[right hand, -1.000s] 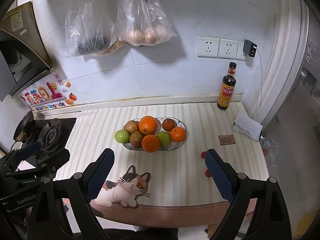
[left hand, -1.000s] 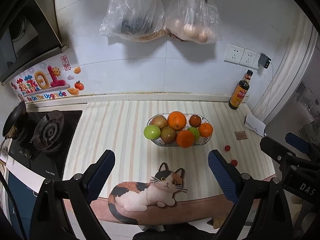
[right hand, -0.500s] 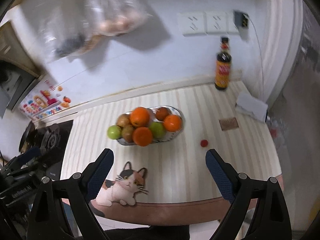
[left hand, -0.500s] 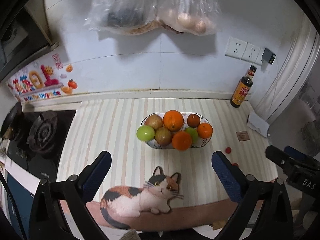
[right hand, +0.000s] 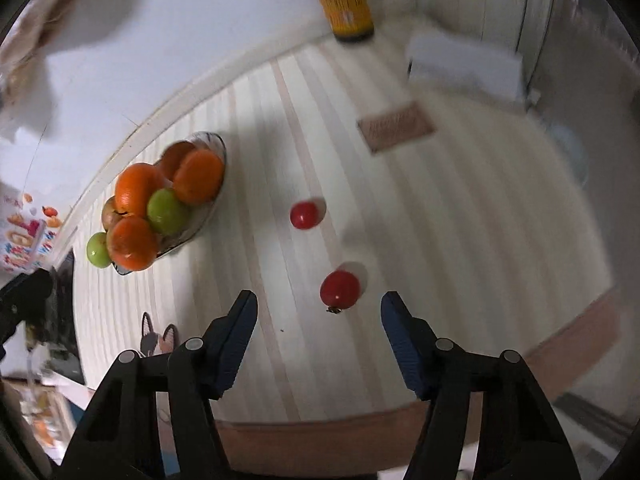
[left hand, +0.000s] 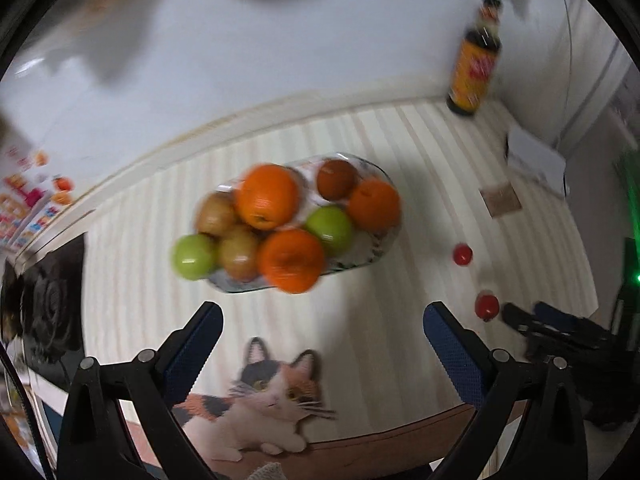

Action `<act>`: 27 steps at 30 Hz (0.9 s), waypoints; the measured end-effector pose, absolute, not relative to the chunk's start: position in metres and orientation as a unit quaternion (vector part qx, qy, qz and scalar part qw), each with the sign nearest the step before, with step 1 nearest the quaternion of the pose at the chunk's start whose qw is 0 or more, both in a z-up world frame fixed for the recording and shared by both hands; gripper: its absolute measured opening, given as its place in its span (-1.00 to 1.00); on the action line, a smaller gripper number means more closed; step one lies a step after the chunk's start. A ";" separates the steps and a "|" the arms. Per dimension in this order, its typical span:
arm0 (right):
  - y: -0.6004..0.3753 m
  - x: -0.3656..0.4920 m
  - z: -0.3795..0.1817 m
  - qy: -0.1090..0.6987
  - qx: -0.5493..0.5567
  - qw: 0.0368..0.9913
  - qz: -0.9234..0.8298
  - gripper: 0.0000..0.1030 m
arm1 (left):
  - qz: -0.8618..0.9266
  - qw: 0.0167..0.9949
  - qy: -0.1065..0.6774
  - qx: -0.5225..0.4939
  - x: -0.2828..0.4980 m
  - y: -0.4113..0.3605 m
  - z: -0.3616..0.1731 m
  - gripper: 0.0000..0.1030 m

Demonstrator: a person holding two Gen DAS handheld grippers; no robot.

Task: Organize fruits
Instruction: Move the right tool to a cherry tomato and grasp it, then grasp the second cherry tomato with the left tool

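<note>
Both claws gape empty: right gripper (right hand: 318, 306) near two red tomatoes (right hand: 339, 289) lying right of the fruit bowl (left hand: 370, 258), left gripper (left hand: 322, 316) before it. Bowl: three oranges (left hand: 267, 196), two green apples (left hand: 195, 257); blurred.

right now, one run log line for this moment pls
phase: approach | right gripper: open, near tomato just ahead between jaws | left gripper: open, empty | far tomato: loose on counter | fruit bowl: full
</note>
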State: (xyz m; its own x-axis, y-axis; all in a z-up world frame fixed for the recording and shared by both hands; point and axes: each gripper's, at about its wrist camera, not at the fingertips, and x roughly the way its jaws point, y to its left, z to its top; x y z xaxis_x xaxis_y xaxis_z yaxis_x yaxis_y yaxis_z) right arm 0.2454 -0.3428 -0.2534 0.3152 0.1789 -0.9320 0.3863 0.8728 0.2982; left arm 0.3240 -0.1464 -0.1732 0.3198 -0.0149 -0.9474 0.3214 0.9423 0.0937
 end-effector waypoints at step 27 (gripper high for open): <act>-0.414 0.244 -0.308 0.583 0.250 0.763 -0.127 -0.34 | -0.227 0.688 0.671 0.160 0.374 -0.301 -0.303 0.50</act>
State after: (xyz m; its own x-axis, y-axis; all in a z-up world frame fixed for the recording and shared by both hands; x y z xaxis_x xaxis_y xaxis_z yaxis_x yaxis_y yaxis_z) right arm 0.2436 -0.4143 -0.3078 0.2883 0.0985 -0.9525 0.4851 0.8426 0.2340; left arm 0.3736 -0.3009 -0.3030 -0.0019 -0.0980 -0.9952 0.5258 0.8464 -0.0843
